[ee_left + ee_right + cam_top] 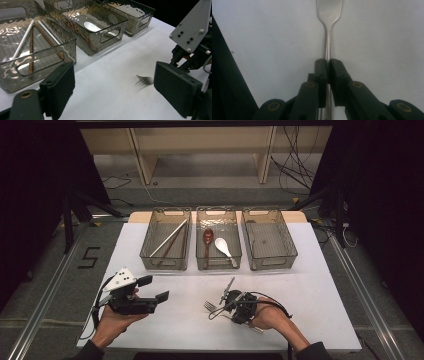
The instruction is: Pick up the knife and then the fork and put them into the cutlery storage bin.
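Right hand-held gripper (328, 67) clamped on fork (328, 15), bare tabletop (274, 37) around.

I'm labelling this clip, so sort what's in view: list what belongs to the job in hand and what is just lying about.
In the job:
- right claw, shut on the handle of the shiny metal fork
- empty clear ribbed plastic bin at right, a likely spot for it

Lying about:
- left claw, open, idle
- left bin holding chopsticks
- middle bin with brown spoon and white spoon

A black figure "5" (88, 257) is marked on the grey floor left of the table (320, 320).
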Demonstrator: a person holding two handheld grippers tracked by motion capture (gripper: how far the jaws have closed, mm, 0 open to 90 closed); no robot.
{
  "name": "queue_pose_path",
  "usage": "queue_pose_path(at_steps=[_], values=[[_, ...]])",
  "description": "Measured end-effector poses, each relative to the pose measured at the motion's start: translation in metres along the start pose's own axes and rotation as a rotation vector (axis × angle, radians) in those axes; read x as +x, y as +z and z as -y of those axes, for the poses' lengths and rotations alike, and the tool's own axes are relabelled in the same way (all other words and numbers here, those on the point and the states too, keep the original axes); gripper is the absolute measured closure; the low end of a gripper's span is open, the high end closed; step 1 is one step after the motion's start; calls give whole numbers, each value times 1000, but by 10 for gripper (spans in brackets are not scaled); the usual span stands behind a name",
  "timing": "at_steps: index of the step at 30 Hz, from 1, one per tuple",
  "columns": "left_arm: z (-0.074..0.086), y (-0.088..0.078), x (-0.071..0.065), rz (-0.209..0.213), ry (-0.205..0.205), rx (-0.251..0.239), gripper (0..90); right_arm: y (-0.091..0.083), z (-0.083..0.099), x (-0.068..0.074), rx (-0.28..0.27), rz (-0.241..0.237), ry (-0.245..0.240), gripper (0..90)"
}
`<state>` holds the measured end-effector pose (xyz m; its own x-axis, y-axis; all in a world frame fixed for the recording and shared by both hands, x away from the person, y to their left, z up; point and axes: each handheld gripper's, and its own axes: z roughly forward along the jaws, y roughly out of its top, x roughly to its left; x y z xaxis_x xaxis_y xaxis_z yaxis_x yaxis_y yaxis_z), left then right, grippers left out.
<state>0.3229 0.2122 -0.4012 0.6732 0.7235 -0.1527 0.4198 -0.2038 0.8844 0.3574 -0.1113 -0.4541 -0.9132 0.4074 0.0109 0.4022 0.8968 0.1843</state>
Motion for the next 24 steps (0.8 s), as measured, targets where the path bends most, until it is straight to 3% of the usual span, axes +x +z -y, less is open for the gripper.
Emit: queue_pose_path(at_steps=[17, 20, 24], values=[[0, 0, 0, 0, 1, 1, 168, -16, 9, -15, -87, -31, 77, 849], [0, 0, 0, -1, 0, 1, 168, -25, 12, -21, -134, -42, 99, 849], [0, 0, 0, -2, -1, 2, 169, -42, 20, -35, -222, -46, 172, 850]])
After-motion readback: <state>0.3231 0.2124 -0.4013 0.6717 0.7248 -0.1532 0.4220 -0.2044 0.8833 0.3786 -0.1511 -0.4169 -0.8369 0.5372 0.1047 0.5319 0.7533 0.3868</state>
